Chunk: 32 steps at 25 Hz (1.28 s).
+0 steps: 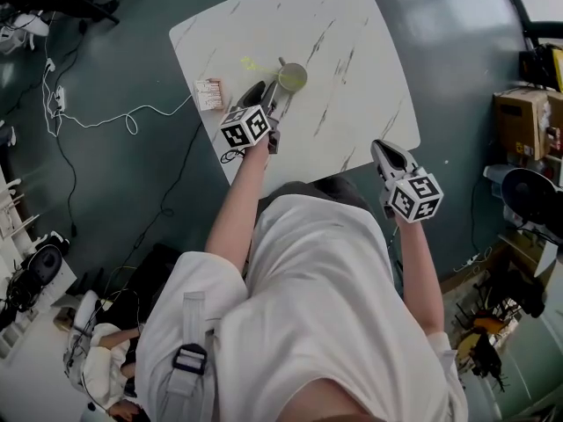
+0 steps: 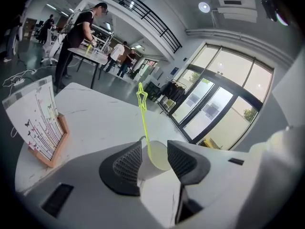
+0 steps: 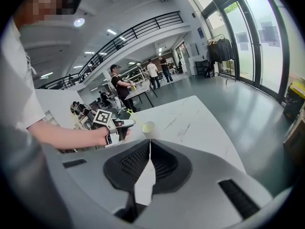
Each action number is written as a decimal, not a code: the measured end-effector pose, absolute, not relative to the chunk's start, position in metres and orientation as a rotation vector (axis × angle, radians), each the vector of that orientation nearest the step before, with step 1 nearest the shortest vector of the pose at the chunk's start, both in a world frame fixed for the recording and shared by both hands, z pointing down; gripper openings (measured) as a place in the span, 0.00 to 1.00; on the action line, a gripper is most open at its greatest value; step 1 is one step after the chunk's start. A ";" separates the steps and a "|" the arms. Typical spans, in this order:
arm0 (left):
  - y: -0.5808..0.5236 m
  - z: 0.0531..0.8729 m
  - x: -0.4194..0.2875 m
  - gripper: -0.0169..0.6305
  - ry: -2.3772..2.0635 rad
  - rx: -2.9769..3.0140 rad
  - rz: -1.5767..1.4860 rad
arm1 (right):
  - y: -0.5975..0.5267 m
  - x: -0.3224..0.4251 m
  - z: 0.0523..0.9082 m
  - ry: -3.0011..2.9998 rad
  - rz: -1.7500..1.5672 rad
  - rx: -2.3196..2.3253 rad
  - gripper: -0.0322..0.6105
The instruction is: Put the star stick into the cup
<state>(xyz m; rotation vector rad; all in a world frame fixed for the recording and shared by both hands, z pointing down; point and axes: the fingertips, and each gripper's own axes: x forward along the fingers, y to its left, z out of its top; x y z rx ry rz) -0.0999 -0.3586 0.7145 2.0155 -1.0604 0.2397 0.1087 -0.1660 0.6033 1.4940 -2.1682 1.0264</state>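
One star stick [image 2: 144,123] stands in the cup [image 2: 161,157], frame centre — placement looks complete. The left hand-held gripper [image 2: 153,150] flanks the cup, released; the right hand-held gripper [image 3: 149,144] is clenched, empty. Next: withdraw without tipping.

No words or numbers can be read; the card [image 2: 39,120] on the bench [image 2: 97,120] bears printed marks, perhaps lettering, too small to tell.
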 end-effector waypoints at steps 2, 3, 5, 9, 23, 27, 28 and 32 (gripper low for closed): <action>-0.350 0.712 -0.101 0.26 -1.077 2.018 0.250 | -0.165 0.107 0.602 -2.192 1.007 1.468 0.09; -0.345 0.709 -0.101 0.22 -1.091 2.018 0.250 | -0.165 0.109 0.602 -2.203 0.999 1.455 0.09; -0.336 0.703 -0.097 0.16 -1.117 2.016 0.247 | -0.164 0.117 0.603 -2.223 0.994 1.434 0.09; -0.316 0.700 -0.088 0.11 -1.157 2.000 0.266 | -0.165 0.131 0.606 -2.266 1.004 1.385 0.09; -0.200 0.641 -0.077 0.05 -1.357 1.886 0.097 | -0.125 0.161 0.602 -2.439 0.931 1.025 0.09; -0.150 0.627 -0.068 0.05 -1.378 1.886 0.072 | -0.105 0.175 0.598 -2.471 0.833 0.927 0.09; -0.137 0.625 -0.066 0.05 -1.384 1.884 0.067 | -0.099 0.178 0.598 -2.477 0.813 0.900 0.09; -0.091 0.608 -0.062 0.05 -1.433 1.904 0.048 | -0.082 0.189 0.600 -2.499 0.789 0.822 0.09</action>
